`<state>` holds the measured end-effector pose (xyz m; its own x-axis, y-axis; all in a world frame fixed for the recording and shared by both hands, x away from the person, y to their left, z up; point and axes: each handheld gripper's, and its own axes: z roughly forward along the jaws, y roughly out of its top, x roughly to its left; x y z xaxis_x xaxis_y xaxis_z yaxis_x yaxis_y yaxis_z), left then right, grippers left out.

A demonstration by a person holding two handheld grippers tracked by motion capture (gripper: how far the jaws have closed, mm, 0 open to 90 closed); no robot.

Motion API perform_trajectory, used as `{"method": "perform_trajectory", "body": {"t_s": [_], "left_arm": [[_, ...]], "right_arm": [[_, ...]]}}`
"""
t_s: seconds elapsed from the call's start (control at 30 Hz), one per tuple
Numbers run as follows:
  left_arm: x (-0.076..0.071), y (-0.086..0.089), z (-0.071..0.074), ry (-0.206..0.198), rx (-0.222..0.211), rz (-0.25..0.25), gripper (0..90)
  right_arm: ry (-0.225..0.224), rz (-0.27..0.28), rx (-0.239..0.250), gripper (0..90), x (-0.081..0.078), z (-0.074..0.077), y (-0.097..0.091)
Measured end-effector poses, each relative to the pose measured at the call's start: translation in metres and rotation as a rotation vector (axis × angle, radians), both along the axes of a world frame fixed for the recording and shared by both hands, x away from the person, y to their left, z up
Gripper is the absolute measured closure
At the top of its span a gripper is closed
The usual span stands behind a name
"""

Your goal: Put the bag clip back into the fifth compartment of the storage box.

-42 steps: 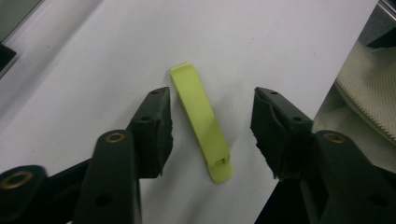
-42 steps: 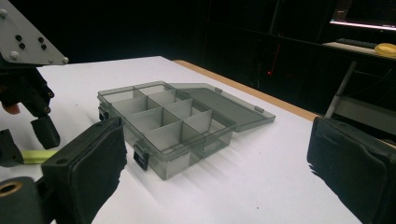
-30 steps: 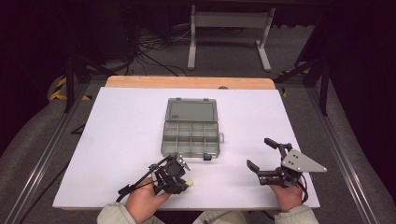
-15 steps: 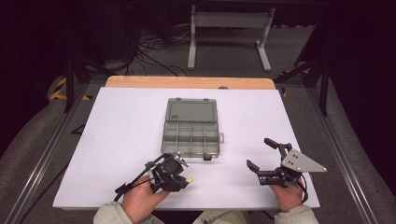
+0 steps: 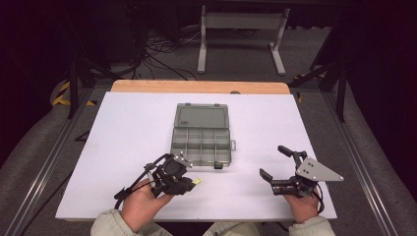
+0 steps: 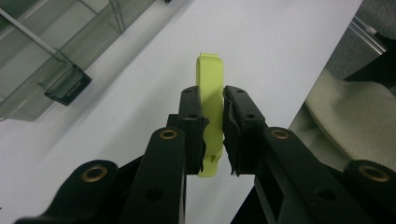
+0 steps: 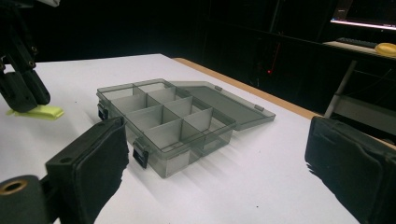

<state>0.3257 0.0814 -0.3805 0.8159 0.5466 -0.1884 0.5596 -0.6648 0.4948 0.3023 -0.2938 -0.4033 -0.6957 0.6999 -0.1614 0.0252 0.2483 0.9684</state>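
Sitting mid-table, lid open: grey box (image 5: pixel 201 136). Pinching a yellow clip (image 6: pixel 211 100) just in front of it, long axis running along the jaws, left gripper (image 5: pixel 183 181). Hovering spread wide, right gripper (image 5: pixel 274 164).

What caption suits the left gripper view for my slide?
Left gripper shut on a yellow-green clip above the white table, beside the open organiser box.

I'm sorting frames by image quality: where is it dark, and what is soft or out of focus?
High view: the white table is evenly lit, surroundings nearly black. Left gripper view: the yellow clip is fairly sharp, the organizer box soft. Right gripper view: the box is clear, the near jaws blurred, background dark.
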Motion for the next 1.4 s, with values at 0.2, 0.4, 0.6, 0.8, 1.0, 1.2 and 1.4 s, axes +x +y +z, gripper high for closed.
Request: {"method": "perform_trajectory", "body": {"t_s": [0.2,0.4,0.6,0.8,1.0,1.2,1.4], "left_arm": [[0.004,0.007,0.006,-0.005,-0.017,0.024,78.0],[0.005,0.014,0.013,-0.029,-0.039,0.033,78.0],[0.011,0.022,0.019,-0.042,-0.058,0.057,77.9],[0.017,0.027,0.023,-0.058,-0.069,0.076,77.9],[0.027,0.032,0.026,-0.070,-0.093,0.101,77.8],[0.034,0.034,0.027,-0.075,-0.114,0.115,77.9],[0.043,0.036,0.026,-0.081,-0.115,0.132,77.8]], "right_arm": [[0.001,-0.002,-0.003,6.5,0.000,0.000,0.000],[0.001,-0.002,-0.004,6.5,0.000,0.000,0.000],[0.003,-0.002,-0.003,6.5,0.000,0.000,0.000],[0.006,-0.005,-0.007,6.5,0.001,-0.001,0.000],[0.005,-0.009,-0.002,6.5,0.001,-0.001,-0.001],[0.007,-0.009,-0.001,6.7,0.001,-0.001,0.000],[0.007,-0.009,-0.001,6.6,0.001,-0.001,0.000]]}}
